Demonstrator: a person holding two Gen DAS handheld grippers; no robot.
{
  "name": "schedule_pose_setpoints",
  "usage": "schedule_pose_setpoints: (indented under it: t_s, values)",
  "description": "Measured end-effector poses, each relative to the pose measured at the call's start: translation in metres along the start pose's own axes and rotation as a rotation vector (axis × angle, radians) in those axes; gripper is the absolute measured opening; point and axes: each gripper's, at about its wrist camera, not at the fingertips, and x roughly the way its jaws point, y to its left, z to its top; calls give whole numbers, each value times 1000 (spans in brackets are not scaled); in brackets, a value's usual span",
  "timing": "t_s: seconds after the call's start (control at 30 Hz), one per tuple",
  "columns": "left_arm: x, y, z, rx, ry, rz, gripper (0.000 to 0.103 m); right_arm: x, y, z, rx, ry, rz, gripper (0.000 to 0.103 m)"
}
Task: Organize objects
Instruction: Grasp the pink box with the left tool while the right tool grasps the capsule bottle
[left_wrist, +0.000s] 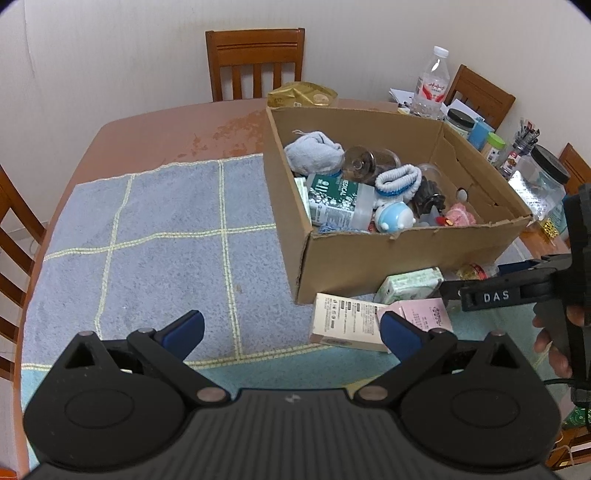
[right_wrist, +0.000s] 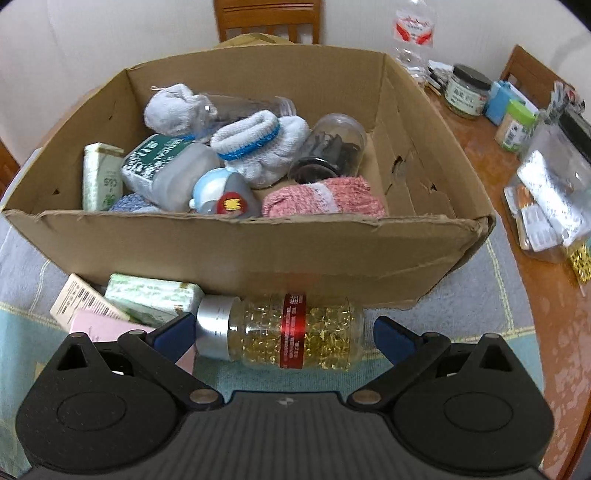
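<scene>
So, nearest the right-wrist camera, the right gripper (right_wrist: 282, 334) has its blue-padded fingers (right_wrist: 173, 334) spread wide on either side of a clear bottle of golden capsules with a silver cap and red label band (right_wrist: 291, 332), which lies on its side at lower centre. Both pads look apart from it, so nothing is gripped. The bottle sits right against the front wall of the big brown cardboard box (right_wrist: 258, 251), so that wall is what's in the way beyond it.

Lower left in that view there's a small pile: a pale pink box (right_wrist: 99, 325), a cream carton with a barcode (right_wrist: 79, 299) and a green-and-white packet (right_wrist: 155, 295), the packet just beside the bottle's cap.

Inside the box it's a jumble: a pink knitted cloth (right_wrist: 321, 199) at the front, a white sock with a blue band (right_wrist: 258, 144), a green-labelled plastic bottle (right_wrist: 166, 166), a blue-and-white toy figure (right_wrist: 218, 192) and a dark-filled glass jar (right_wrist: 328, 147).

From the left-wrist view, the left gripper (left_wrist: 291, 328) is also wide open and holding nothing, hovering at lower centre over the blue checked towel (left_wrist: 155, 236) on the wooden table (left_wrist: 166, 125). A hand (left_wrist: 554, 343) shows at right edge.

Farther back, upper right, a clear water bottle (left_wrist: 432, 85) and lidded jars (left_wrist: 460, 123) stand behind the box, with a wooden chair (left_wrist: 255, 62) at top centre.
</scene>
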Motion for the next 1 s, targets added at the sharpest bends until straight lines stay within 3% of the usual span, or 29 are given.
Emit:
schedule_pose_setpoints:
  t_s: [0.37,0.57,1.0]
  values:
    - [9,-25,0,-9,18,-11,101,3,-35,0,-1,29,-22,103]
    - [11,-39,-2,-46,20,1,101,13,-54,-2,-65,44,-17,103]
    - [32,-101,-15,-54,-3,80,101,24,-74,-6,-223,54,77,103]
